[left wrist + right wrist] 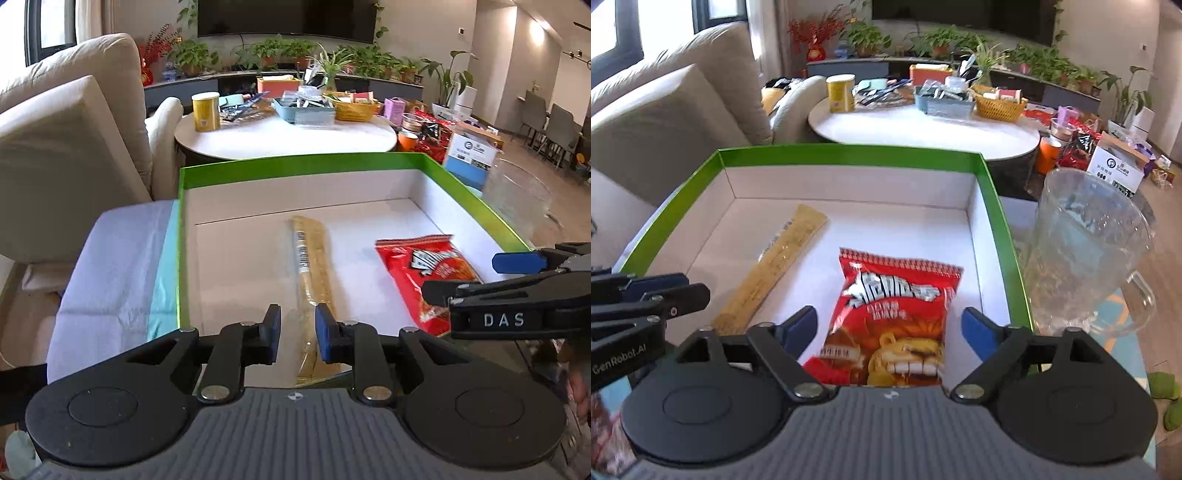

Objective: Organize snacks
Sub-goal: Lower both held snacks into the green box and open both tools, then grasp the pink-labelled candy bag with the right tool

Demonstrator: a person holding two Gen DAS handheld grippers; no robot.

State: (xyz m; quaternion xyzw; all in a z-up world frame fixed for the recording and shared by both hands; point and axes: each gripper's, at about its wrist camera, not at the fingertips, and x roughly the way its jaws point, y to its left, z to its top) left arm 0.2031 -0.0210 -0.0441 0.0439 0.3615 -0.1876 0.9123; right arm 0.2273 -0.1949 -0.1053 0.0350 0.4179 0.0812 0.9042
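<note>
Two snacks lie inside the green-rimmed white cardboard box: one red crinkled foil packet and one long tan wrapped stick beside it; right gripper spread wide, empty, above the packet; left gripper narrowly parted, gripping nothing, over the stick's near end.

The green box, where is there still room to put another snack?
The green box has bare white floor along its far wall, left of the long yellow snack stick, and between the stick and the red snack bag. The right side is crowded: the bag lies near that wall, with a glass mug just outside.
</note>
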